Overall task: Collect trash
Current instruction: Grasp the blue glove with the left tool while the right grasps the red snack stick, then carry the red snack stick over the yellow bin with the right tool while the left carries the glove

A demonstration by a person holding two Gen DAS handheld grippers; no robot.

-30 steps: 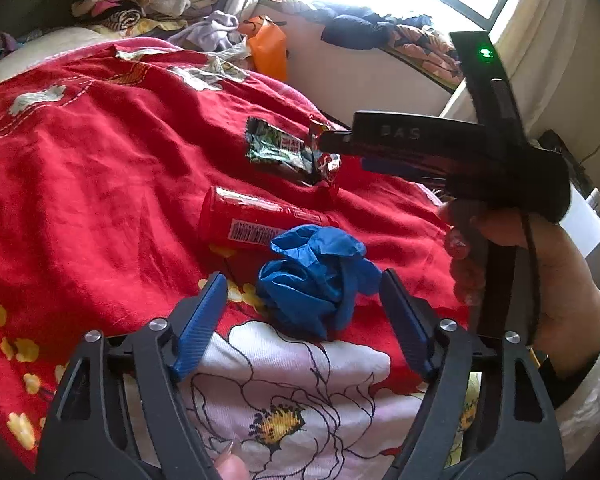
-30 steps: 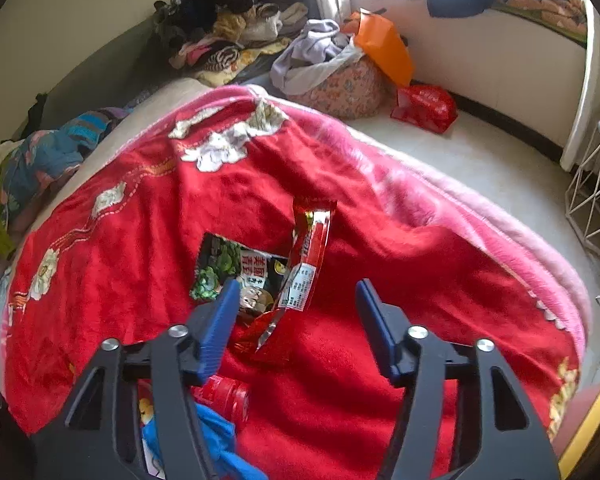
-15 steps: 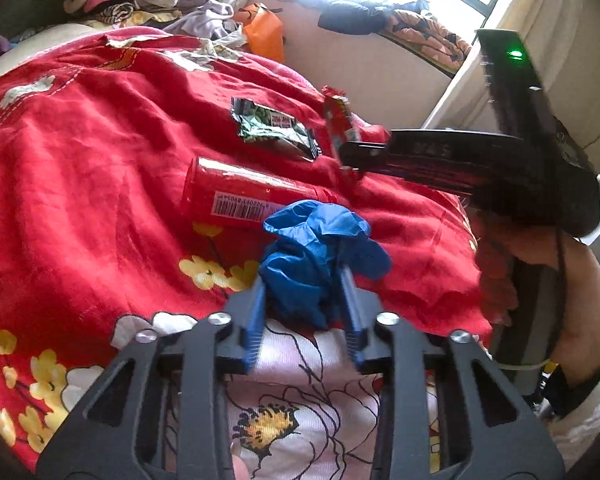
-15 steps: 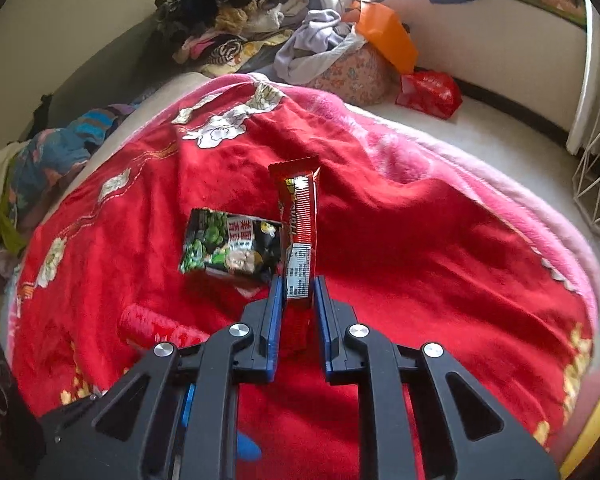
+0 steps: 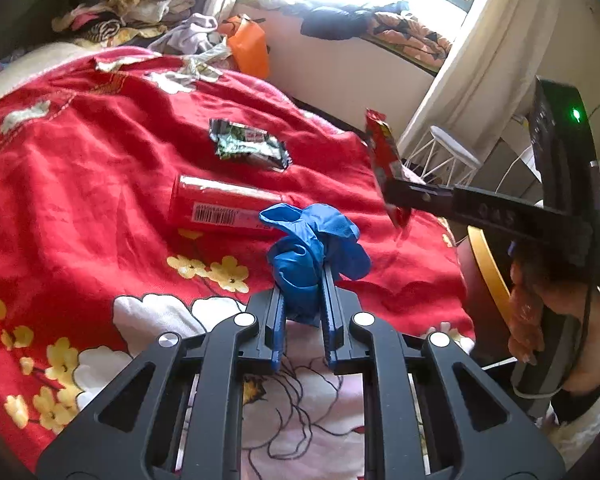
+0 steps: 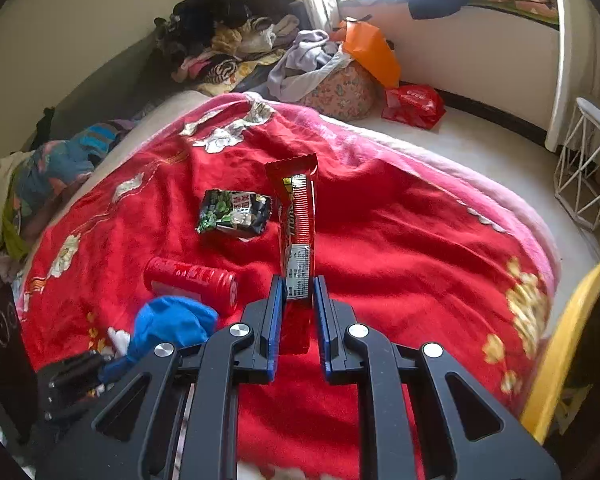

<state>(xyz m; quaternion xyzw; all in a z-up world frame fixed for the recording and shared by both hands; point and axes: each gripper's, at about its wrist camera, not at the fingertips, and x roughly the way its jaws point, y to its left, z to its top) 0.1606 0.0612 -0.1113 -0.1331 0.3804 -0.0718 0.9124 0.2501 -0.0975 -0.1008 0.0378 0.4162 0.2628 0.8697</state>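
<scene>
My left gripper (image 5: 302, 280) is shut on a crumpled blue glove (image 5: 314, 248) and holds it above the red floral blanket (image 5: 80, 184). My right gripper (image 6: 296, 292) is shut on a long red snack wrapper (image 6: 297, 224), which stands upright between its fingers; in the left wrist view the right gripper (image 5: 396, 196) shows at the right with the wrapper (image 5: 382, 152). A red can (image 5: 216, 206) and a green-black snack packet (image 5: 248, 148) lie on the blanket; both also show in the right wrist view, the can (image 6: 192, 282) and the packet (image 6: 234, 214).
A yellow-rimmed bin (image 6: 572, 340) stands at the bed's right edge, also in the left wrist view (image 5: 486, 276). A white wire stool (image 6: 588, 168), an orange bag (image 6: 370, 52), a red bag (image 6: 414, 104) and heaps of clothes (image 6: 228, 48) lie beyond the bed.
Both grippers closed: the left on the blue glove, the right on the red wrapper. Both have since lifted their items off the blanket, the right moving rightwards toward the bin.
</scene>
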